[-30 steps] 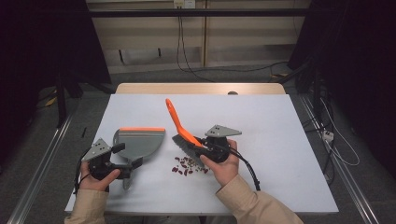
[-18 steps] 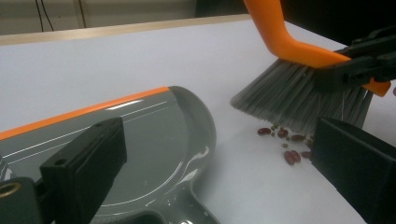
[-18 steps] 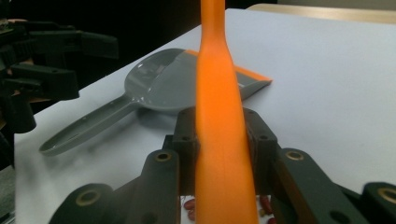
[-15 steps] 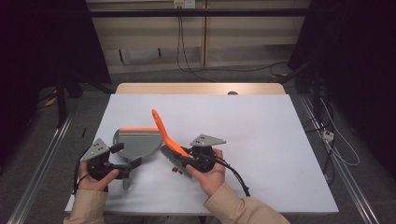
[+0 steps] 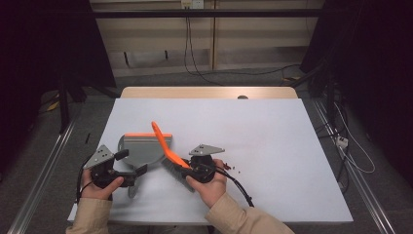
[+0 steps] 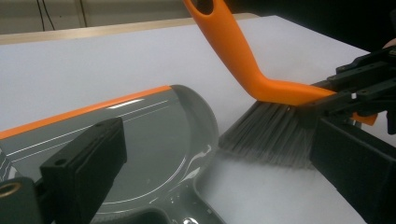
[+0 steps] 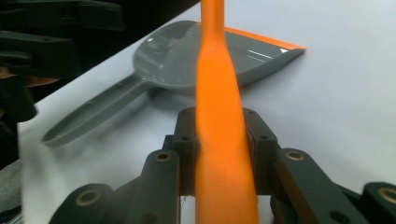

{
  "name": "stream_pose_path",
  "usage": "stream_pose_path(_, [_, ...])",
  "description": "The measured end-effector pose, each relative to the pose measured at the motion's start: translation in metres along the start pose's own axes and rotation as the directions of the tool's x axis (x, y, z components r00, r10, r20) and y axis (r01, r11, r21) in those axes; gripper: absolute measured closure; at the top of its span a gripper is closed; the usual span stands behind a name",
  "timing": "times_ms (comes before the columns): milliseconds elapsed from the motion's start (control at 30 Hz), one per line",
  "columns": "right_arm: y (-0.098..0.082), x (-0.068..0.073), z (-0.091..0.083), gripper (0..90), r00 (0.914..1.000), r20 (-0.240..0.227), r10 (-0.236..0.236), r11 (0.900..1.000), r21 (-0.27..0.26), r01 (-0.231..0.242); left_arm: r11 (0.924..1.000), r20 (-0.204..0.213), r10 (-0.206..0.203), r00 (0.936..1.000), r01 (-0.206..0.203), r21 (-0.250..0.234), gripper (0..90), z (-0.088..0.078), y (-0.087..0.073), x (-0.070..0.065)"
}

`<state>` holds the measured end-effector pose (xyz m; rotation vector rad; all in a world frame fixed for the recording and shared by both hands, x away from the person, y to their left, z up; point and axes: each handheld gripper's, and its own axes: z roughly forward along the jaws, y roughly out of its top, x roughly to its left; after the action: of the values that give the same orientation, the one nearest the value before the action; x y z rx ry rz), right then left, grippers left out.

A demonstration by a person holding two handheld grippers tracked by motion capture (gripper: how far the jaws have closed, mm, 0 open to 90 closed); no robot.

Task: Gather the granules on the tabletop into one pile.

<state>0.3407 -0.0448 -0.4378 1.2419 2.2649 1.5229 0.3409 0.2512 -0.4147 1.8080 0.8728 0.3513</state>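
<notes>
On the matte white table (image 5: 272, 146), toward the person's left: a smooth, glossy grey plastic dustpan (image 5: 141, 150), rounded at the back, straight orange strip along the front lip, long flat handle (image 7: 88, 116) lying flat. Just beside its curved wall, a hand brush (image 5: 168, 153): bent orange plastic handle, soft grey bristles (image 6: 271, 135) splayed onto the tabletop. Right gripper (image 5: 187, 169) clamped on the brush handle, black jaws pressing both sides. Left gripper (image 5: 130, 168) gaping over the dustpan's handle end, blocky black jaws well apart, no visible contact. Small dark reddish crumbs (image 5: 233, 167) scattered just right of the right hand.
</notes>
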Motion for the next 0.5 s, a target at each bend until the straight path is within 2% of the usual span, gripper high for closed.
stream_pose_path(100, [0.001, -0.006, 0.000, 71.2, 0.9995, 0.023, 0.021, 1.000, 0.015, -0.021, 1.0000, 0.000, 0.001, 1.0000, -0.001, 0.001, 3.8, 0.000, 0.000, 0.000])
stream_pose_path(433, [0.000, -0.017, -0.005, 71.1, 0.9976, 0.044, 0.054, 0.998, 0.026, -0.055, 1.0000, -0.001, 0.007, 1.0000, -0.007, 0.004, 3.8, 0.000, 0.000, -0.001])
stream_pose_path(500, [0.000, -0.018, -0.006, 71.0, 0.9975, 0.054, 0.044, 0.999, 0.026, -0.046, 1.0000, 0.000, 0.007, 1.0000, -0.007, 0.006, 3.8, 0.000, 0.000, -0.002])
